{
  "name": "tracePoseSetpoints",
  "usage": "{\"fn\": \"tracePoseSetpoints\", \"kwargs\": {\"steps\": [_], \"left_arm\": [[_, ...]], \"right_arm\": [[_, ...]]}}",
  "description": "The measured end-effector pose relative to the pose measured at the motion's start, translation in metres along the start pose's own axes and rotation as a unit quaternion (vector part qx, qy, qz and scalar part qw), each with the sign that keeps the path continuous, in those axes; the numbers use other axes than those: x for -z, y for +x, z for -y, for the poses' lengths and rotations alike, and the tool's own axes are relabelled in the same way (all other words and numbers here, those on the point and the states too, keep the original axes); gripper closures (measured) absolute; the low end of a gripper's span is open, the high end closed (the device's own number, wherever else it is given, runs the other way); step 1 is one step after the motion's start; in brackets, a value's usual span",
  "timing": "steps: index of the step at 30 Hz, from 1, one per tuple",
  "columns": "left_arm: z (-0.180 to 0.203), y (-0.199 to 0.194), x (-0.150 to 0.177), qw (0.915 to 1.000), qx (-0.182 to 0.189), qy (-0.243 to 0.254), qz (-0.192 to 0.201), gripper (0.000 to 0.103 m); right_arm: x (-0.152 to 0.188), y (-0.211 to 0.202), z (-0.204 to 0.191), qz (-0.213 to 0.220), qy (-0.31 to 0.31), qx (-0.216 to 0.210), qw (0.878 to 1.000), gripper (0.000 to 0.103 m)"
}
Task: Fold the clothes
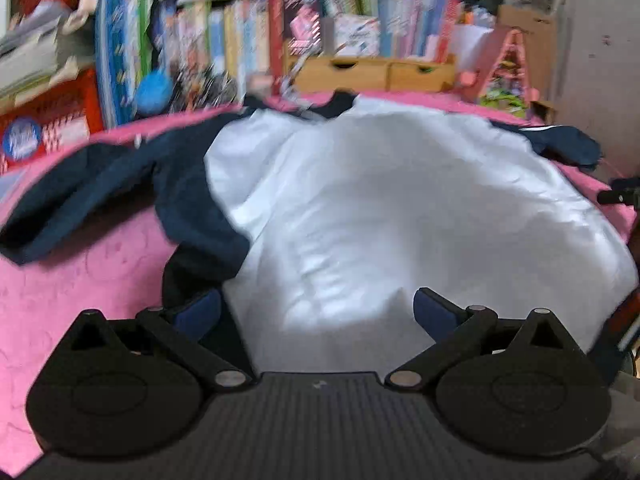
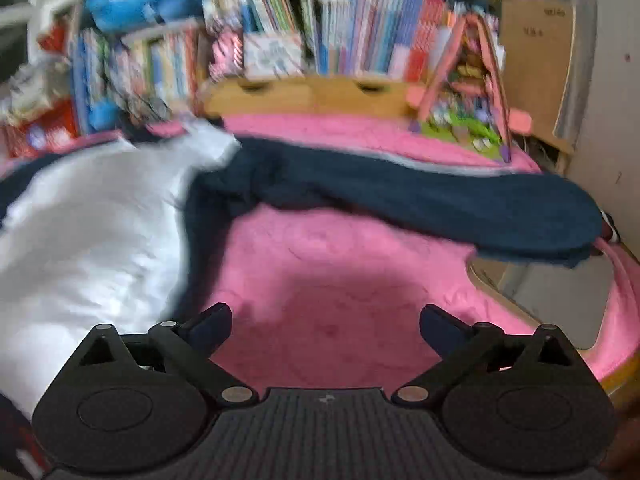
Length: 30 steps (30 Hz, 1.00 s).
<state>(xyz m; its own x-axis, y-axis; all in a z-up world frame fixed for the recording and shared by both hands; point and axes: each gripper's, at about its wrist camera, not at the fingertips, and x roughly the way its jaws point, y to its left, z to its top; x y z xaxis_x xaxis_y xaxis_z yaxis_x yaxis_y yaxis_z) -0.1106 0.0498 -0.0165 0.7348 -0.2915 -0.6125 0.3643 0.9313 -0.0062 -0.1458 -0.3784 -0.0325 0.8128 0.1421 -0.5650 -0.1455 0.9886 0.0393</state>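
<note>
A jacket with a white body [image 1: 380,216] and navy sleeves lies spread flat on a pink blanket [image 1: 80,280]. Its left navy sleeve [image 1: 100,188] stretches out to the left in the left wrist view. My left gripper [image 1: 318,312] hovers open over the jacket's near hem, nothing between its blue pads. In the right wrist view the white body [image 2: 88,232] lies at left and the other navy sleeve [image 2: 440,204] runs out to the right across the blanket [image 2: 340,280]. There my right gripper [image 2: 326,326] is open above bare blanket, just right of the jacket's edge.
Behind the blanket stands a bookshelf full of colourful books [image 2: 360,40], a wooden drawer box [image 2: 304,96] and a pink toy frame [image 2: 472,92]. The blanket's right edge drops off over a wooden-rimmed surface [image 2: 520,292]. A cardboard box [image 2: 536,60] stands at the back right.
</note>
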Motion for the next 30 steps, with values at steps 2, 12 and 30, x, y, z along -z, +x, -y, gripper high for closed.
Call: {"fn": "tracePoseSetpoints", "kwargs": {"steps": [2,12,30], "left_arm": [[0.013,-0.009,-0.004,0.9996,0.003,0.017,0.023,0.0],[0.035,0.015,0.016,0.9983,-0.057,0.005,-0.007,0.0],[0.009,0.098,-0.137,0.9979,-0.052,0.004,-0.039,0.022]], "right_arm": [[0.0,-0.007,-0.027,0.034,-0.019,-0.065,0.997,0.001],[0.014,0.05,-0.155,0.004,-0.122,-0.194,0.973,0.0],[-0.044,0.017,-0.095,0.028,-0.104,-0.1,0.989,0.015]]}}
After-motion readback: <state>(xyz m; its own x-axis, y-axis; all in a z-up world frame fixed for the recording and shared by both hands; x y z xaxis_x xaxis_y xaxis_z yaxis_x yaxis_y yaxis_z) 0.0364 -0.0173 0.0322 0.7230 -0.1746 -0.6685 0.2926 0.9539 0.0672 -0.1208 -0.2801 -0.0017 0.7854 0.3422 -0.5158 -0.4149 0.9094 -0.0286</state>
